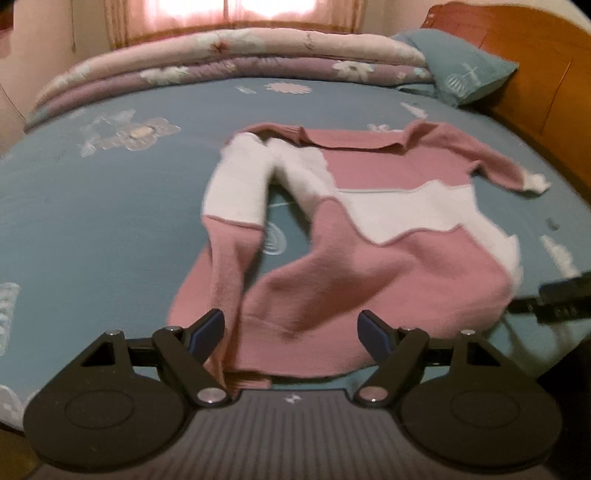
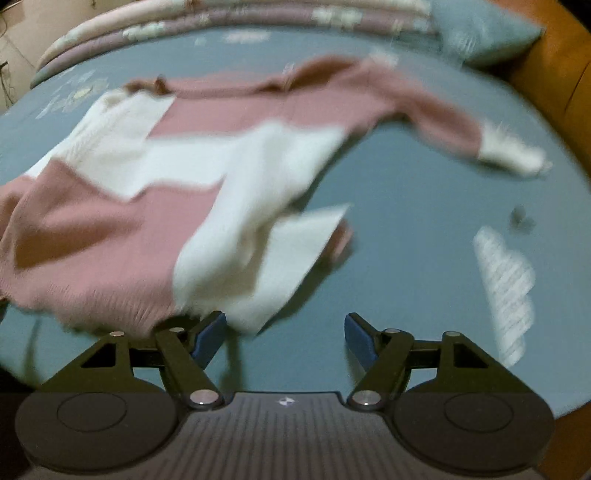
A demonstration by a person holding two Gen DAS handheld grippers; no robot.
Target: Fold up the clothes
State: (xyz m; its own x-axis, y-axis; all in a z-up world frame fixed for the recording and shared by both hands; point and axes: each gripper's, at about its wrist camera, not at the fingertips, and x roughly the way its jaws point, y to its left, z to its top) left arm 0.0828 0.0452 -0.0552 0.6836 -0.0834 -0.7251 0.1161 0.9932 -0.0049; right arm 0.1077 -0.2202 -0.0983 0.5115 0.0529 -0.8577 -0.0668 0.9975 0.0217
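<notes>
The pink-and-white sweater (image 1: 369, 236) lies spread on the bed (image 1: 92, 221); left gripper (image 1: 291, 330) and right gripper (image 2: 285, 332), near its hem, gape, grasping nothing

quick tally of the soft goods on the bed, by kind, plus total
Sweater (pink and white): 1
Folded quilt (floral, far edge): 1
Pillow (teal): 1
Total: 3

Dim, warm room; curtained window (image 1: 236, 14) glows overexposed. Right wrist view smeared by motion blur; fisheye bends edges.
</notes>
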